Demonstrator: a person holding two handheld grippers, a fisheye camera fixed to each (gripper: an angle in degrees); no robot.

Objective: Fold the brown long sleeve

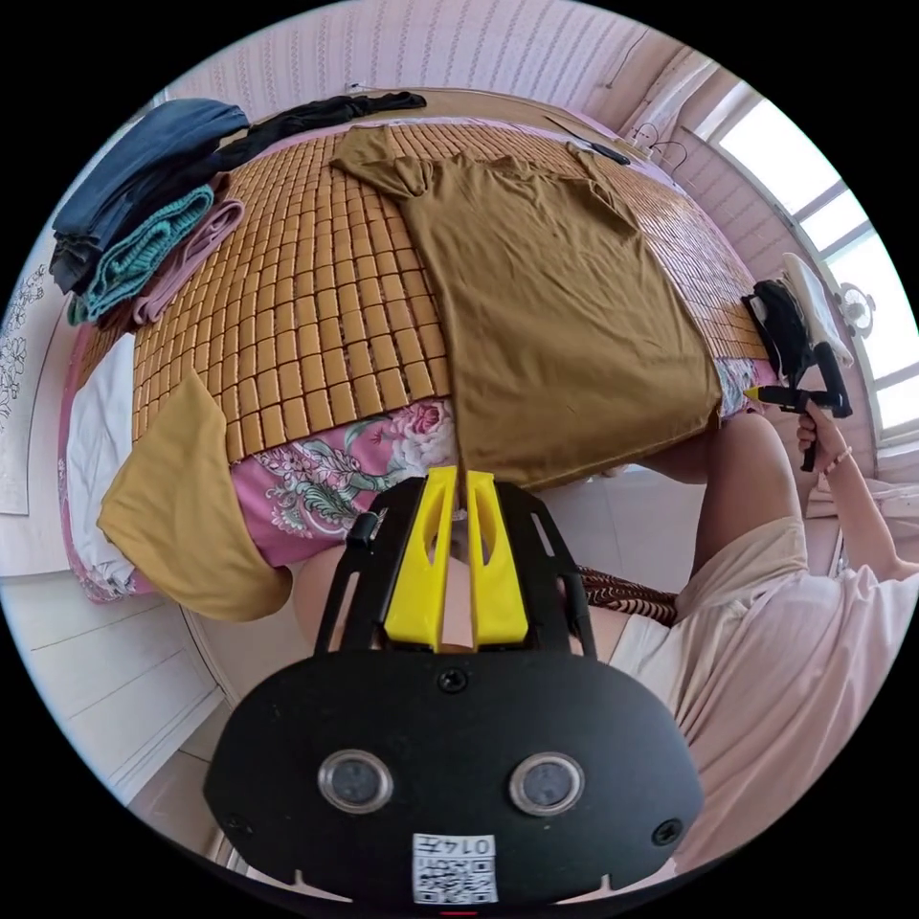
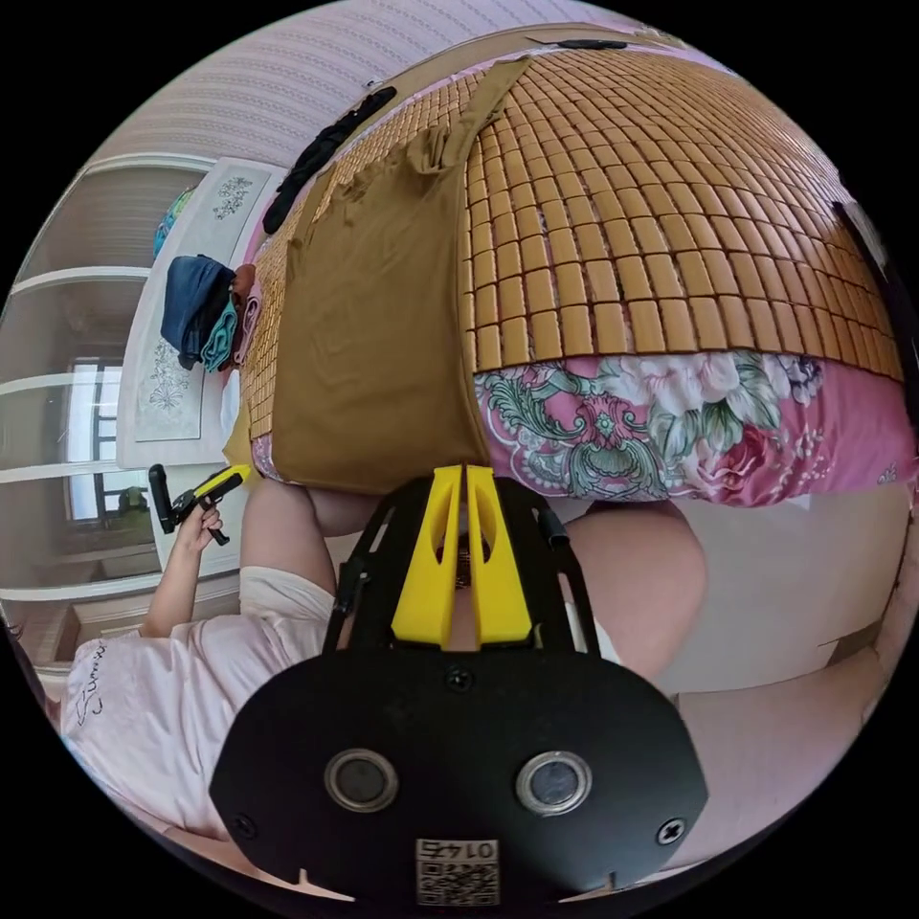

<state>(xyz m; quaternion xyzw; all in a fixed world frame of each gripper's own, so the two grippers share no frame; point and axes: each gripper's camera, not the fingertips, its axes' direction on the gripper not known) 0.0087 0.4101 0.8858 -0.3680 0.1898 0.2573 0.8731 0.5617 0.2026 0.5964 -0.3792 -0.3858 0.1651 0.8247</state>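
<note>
shirt (image 1: 546, 287) flat on bed mat (image 1: 316, 306), long axis running away from person, hem at near edge | left tongs (image 1: 458, 498) closed, empty, at hem corner | right tongs (image 2: 464, 493) closed, empty, at opposite corner

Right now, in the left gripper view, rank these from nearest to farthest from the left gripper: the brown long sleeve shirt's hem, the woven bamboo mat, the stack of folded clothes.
1. Brown long sleeve shirt's hem, just beyond the left gripper.
2. Woven bamboo mat, past the bed edge.
3. Stack of folded clothes, at the far corner.
</note>
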